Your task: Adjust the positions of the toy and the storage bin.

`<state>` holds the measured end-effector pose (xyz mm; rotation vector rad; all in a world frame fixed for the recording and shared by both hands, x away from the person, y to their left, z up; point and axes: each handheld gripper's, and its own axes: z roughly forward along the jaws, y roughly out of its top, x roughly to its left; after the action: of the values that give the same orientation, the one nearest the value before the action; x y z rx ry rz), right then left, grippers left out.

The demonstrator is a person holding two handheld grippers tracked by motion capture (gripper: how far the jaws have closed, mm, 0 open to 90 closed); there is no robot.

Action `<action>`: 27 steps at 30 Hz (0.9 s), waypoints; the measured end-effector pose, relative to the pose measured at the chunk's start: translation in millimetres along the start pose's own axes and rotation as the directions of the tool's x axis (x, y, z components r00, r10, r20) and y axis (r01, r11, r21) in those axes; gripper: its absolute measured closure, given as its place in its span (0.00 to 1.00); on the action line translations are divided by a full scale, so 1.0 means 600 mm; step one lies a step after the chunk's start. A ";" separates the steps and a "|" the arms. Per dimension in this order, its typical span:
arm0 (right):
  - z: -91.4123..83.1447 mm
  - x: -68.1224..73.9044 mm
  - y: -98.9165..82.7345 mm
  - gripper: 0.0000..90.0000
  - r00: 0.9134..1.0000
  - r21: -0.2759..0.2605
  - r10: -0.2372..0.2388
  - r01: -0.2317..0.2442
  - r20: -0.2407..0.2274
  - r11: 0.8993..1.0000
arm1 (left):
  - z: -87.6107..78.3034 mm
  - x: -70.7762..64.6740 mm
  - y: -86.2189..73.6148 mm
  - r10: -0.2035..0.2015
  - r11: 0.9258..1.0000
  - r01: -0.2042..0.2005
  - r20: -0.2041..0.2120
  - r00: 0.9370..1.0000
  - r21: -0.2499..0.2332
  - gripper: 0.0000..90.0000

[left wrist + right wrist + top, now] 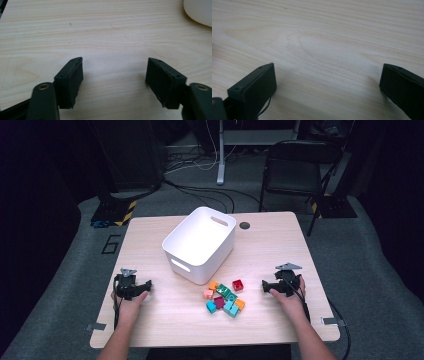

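High view: small multicoloured blocks clustered beside white bin

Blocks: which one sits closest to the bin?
The orange block at the cluster's far left edge. It lies just off the white bin's near corner; the red block and the rest sit farther away.

left gripper: jaws apart, low | right gripper: jaws apart, seemingly wider

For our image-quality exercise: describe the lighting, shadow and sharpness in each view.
High view: lit pale wooden table, dark surroundings, small coloured toy blocks soft. Left gripper view: left claw casts faint shadows, rounded white plastic bin corner blurred. Right gripper view: right claw fairly sharp, far wood grain soft.
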<state>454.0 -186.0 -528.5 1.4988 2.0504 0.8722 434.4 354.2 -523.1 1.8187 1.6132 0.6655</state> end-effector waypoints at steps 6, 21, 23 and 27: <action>0.000 0.000 0.000 0.00 1.000 0.000 0.000 0.000 0.000 1.000 | -0.014 -0.001 0.009 -0.057 0.998 0.057 0.012 0.998 0.025 0.39; 0.000 0.000 0.000 0.00 1.000 -0.001 0.000 0.000 0.003 1.000 | -0.056 -0.058 0.058 -0.016 1.000 0.018 0.095 0.995 -0.023 0.38; 0.000 0.000 0.000 0.00 1.000 0.000 0.000 0.000 0.001 1.000 | -0.063 -0.065 0.066 -0.010 0.999 0.014 0.106 0.994 -0.032 0.36; 0.000 0.001 0.000 0.00 1.000 -0.001 0.001 -0.001 0.002 1.000 | -0.079 -0.078 0.080 0.000 0.999 0.006 0.111 0.994 -0.051 0.35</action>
<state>453.5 -185.4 -528.6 1.4996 2.0480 0.8712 426.8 309.7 -454.4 1.7835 1.5124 0.5888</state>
